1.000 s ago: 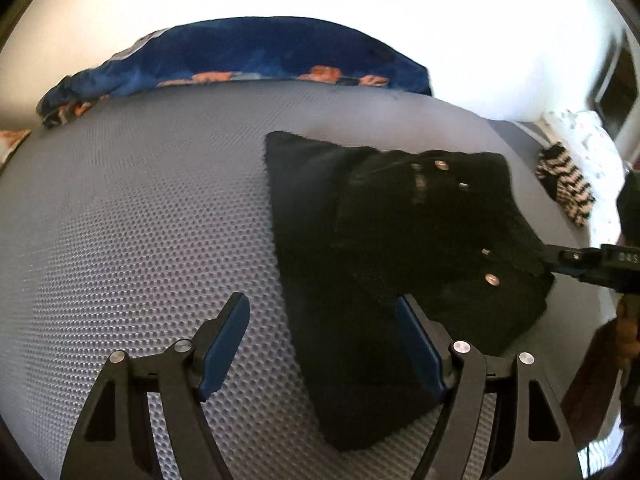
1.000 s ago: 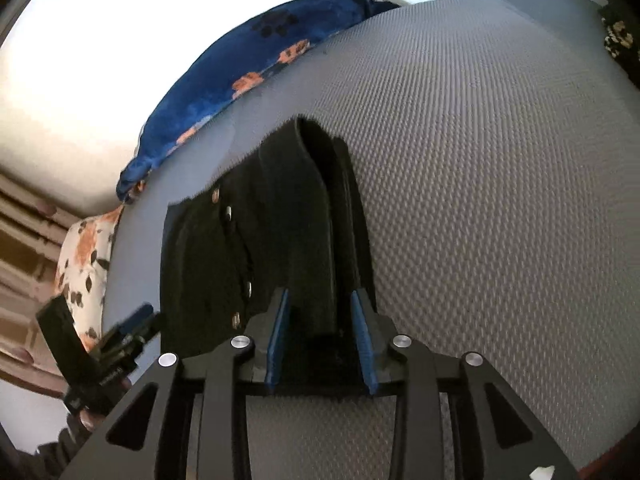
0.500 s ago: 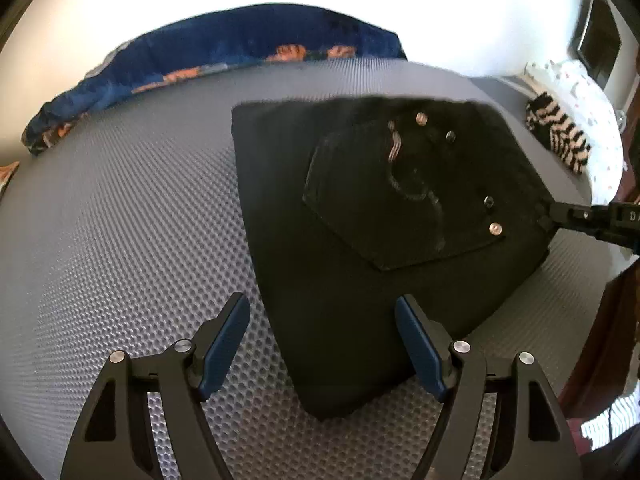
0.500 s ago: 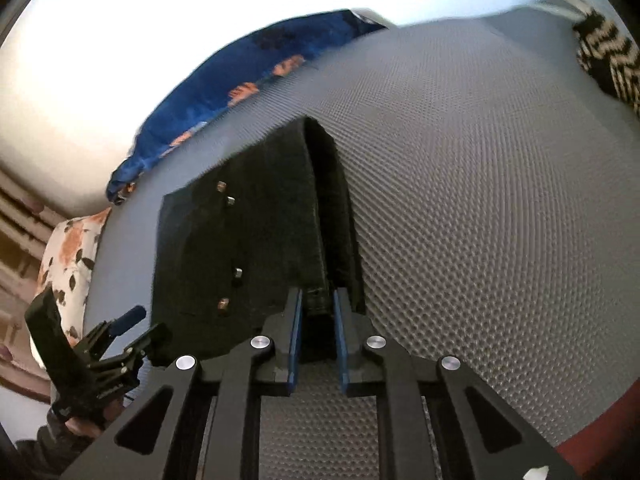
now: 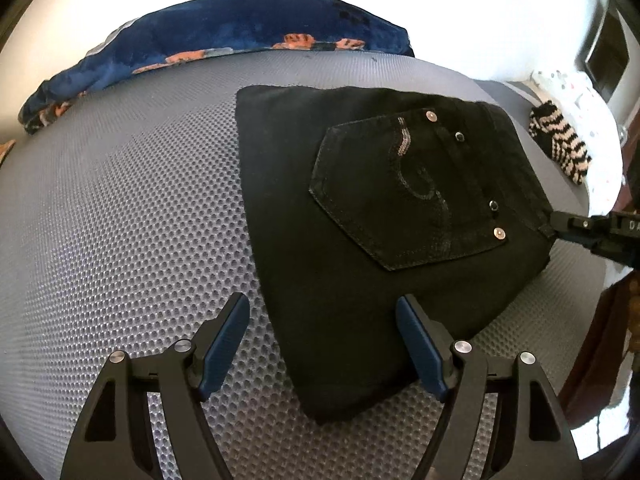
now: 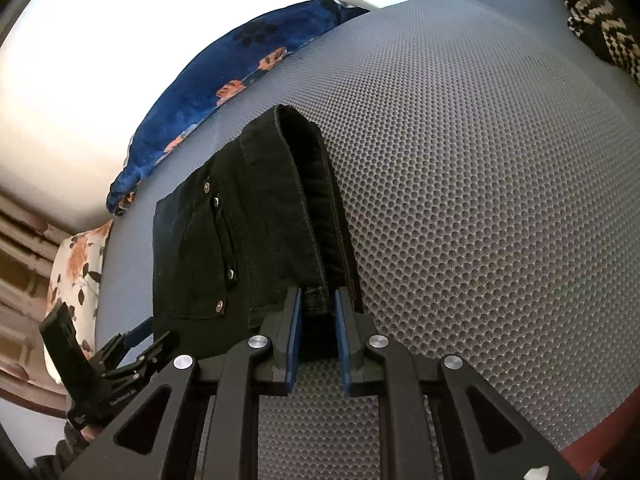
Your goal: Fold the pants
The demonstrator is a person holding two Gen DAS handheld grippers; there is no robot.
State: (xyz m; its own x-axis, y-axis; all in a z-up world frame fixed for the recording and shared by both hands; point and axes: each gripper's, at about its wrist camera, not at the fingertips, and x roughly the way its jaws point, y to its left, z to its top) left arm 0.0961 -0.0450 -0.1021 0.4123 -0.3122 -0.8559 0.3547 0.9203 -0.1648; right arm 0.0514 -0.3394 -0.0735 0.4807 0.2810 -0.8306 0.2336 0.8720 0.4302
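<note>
The black pants [image 5: 360, 240] lie folded flat on the grey mesh bed surface [image 5: 120, 240], back pocket up. My left gripper [image 5: 324, 320] is open and empty, hovering over the near corner of the pants. My right gripper [image 6: 316, 304] is shut on the waistband edge of the pants [image 6: 256, 220]. It also shows at the right of the left wrist view [image 5: 560, 224], pinching the waistband corner. The left gripper shows low at the left of the right wrist view [image 6: 120, 360].
A dark blue floral blanket [image 5: 224, 40] lies along the far edge of the bed. A black and white striped garment [image 5: 560, 144] lies at the right, beside a white spotted cloth [image 5: 588, 96]. A floral pillow [image 6: 76, 268] lies at the left in the right wrist view.
The pants have gone from bunched and raised to lying flat with the pocket up. My right gripper has closed tighter on the waistband edge. The left gripper stayed open.
</note>
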